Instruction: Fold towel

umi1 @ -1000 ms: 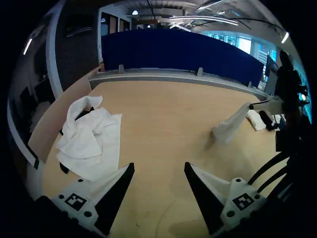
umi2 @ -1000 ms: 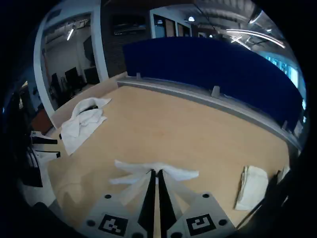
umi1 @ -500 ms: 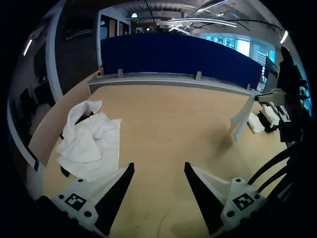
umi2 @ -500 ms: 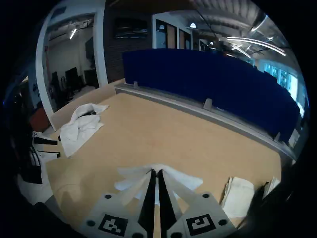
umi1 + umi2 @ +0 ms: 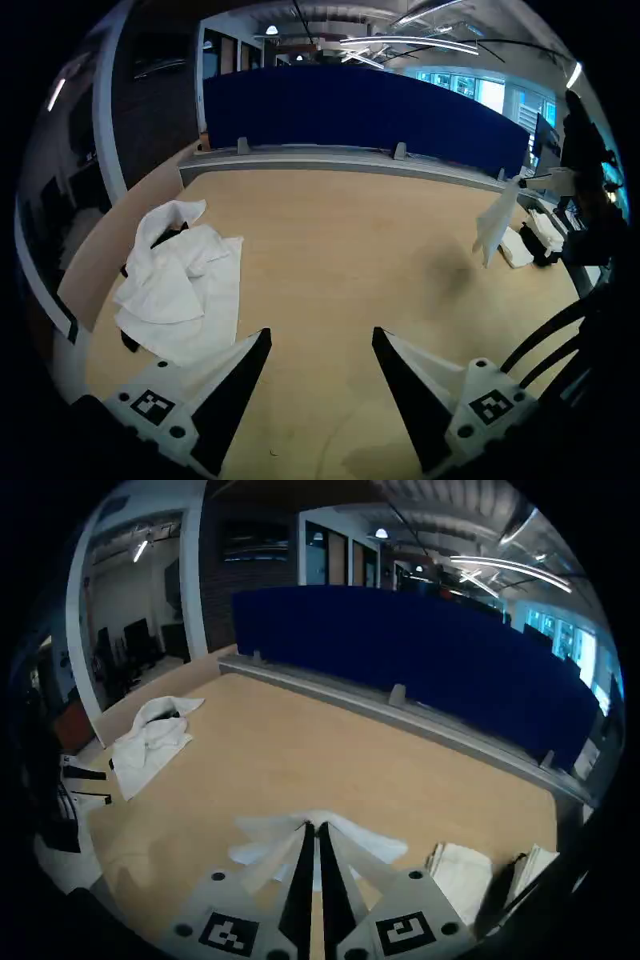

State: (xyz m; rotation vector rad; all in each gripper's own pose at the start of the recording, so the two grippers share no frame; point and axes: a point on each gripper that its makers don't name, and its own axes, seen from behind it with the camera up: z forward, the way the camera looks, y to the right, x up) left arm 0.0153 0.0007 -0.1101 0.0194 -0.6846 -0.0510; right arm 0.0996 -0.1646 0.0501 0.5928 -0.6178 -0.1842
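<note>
Left gripper view looks down the left gripper (image 5: pixel 320 332), whose two fingers (image 5: pixel 240 376) stand wide apart with nothing between them, only bare wooden table (image 5: pixel 336 240). Off to the left of the left finger, near the table edge, lies a crumpled pile of white towels (image 5: pixel 180 284), loosely heaped, with something dark showing under it. Far out beyond the right finger, the right gripper (image 5: pixel 522 182) is raised above the table, and a white towel (image 5: pixel 490 228) hangs down from its tip in a narrow drape, with its shadow on the wood below. Just past that drape, folded towels (image 5: pixel 516 248) lie at the table's far side. A blue partition (image 5: pixel 360 108) runs along the back edge, straight ahead of both fingers.

Right gripper view has that gripper's fingers pressed together, tips meeting on the towel; the cloth fans out white to either side of the tips. The folded towels lie close by to the right of the right finger. The crumpled pile is well apart, far to the left of the left finger.
</note>
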